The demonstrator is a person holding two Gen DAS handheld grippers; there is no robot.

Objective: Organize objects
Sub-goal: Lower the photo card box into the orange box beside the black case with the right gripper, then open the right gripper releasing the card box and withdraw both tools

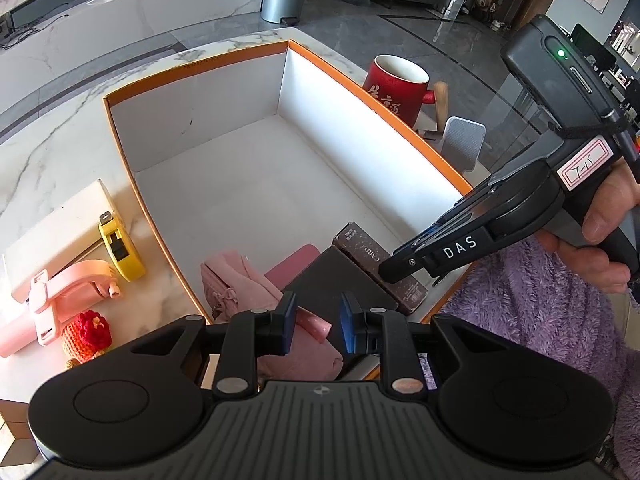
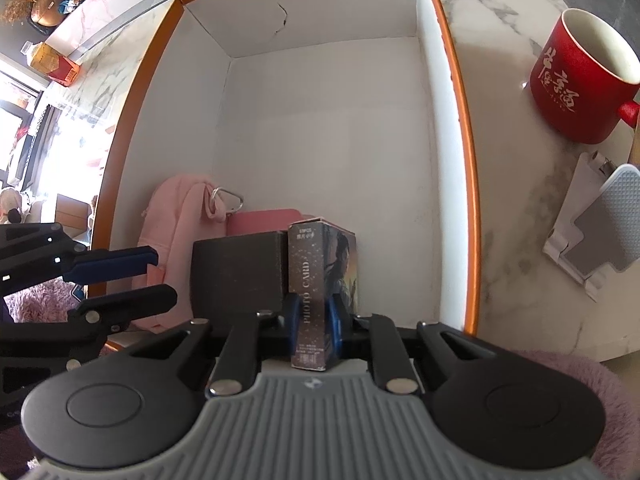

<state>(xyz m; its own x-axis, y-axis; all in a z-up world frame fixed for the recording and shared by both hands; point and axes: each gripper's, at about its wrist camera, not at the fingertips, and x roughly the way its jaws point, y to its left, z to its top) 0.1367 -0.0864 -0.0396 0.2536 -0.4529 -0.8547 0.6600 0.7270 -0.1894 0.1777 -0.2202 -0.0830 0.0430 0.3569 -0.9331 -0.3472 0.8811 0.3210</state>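
Orange-rimmed white box (image 2: 452, 80) fills mid-frame on the marble worktop (image 2: 512, 208). Inside, at the lower centre, sit a pink pouch (image 2: 176, 220), a dark box (image 2: 236, 272) and a photo card box (image 2: 320, 264). Right tongs (image 2: 314, 320) clamp the card box; its lower end is hidden. Left tongs (image 1: 318, 320) hover slightly parted, holding nothing. A red mug (image 2: 576, 84) stands outside, upper right.

The photo card box (image 2: 316, 292) is partly covered by the right hand-held gripper (image 2: 313, 320), the dark box (image 1: 340, 280) hides the lower part of the pink pouch (image 1: 236, 280), and the red mug (image 2: 580, 76) is cut by the picture's edge.
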